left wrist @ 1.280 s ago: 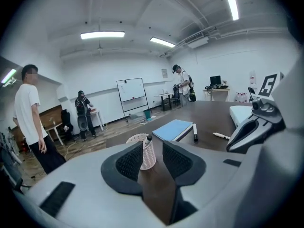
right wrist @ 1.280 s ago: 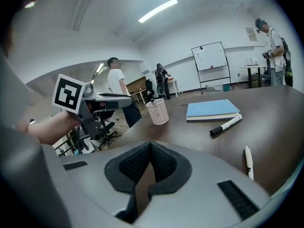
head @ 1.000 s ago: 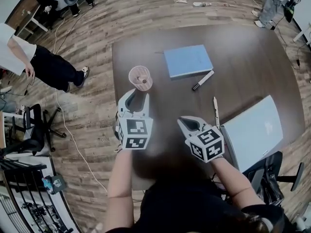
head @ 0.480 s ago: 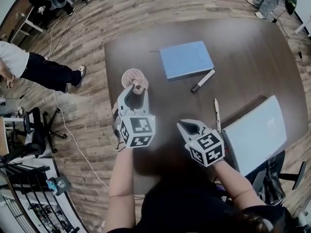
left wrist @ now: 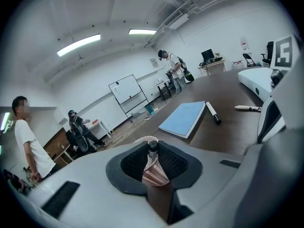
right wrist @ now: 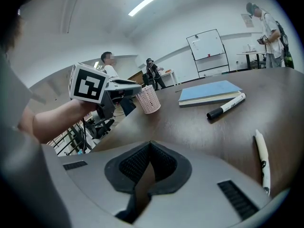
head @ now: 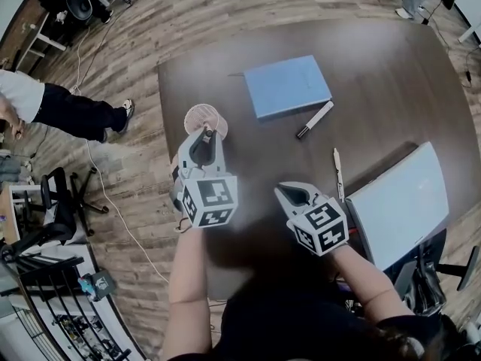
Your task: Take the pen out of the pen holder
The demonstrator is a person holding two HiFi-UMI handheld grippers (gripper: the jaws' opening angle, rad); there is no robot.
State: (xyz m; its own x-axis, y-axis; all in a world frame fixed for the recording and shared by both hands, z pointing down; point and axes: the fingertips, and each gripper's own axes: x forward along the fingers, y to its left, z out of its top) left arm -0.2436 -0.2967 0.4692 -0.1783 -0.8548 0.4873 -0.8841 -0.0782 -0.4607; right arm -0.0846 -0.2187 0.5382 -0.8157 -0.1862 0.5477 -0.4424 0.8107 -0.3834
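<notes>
A pink mesh pen holder (head: 201,117) stands near the left edge of the dark table (head: 383,74). My left gripper (head: 207,132) reaches over its rim. In the left gripper view the dark top of the pen (left wrist: 152,149) stands between the jaw tips of the left gripper (left wrist: 152,146), with the holder (left wrist: 153,174) below. The jaws are closing and their pads touch the pen on both sides. My right gripper (head: 288,192) hovers over the table's near side, shut and empty; its own view shows the tips of the right gripper (right wrist: 150,144) meeting, and the holder (right wrist: 148,100) farther off.
A blue notebook (head: 288,86) lies at the table's far middle, with a black-and-white marker (head: 314,119) beside it. A white pen (head: 337,173) lies next to a white laptop (head: 398,201) at the right. Chairs (head: 60,209) and people (head: 45,104) are on the floor to the left.
My left gripper moved forward over the pen holder, and its wide-open jaws came in around the pen. The right gripper stayed put.
</notes>
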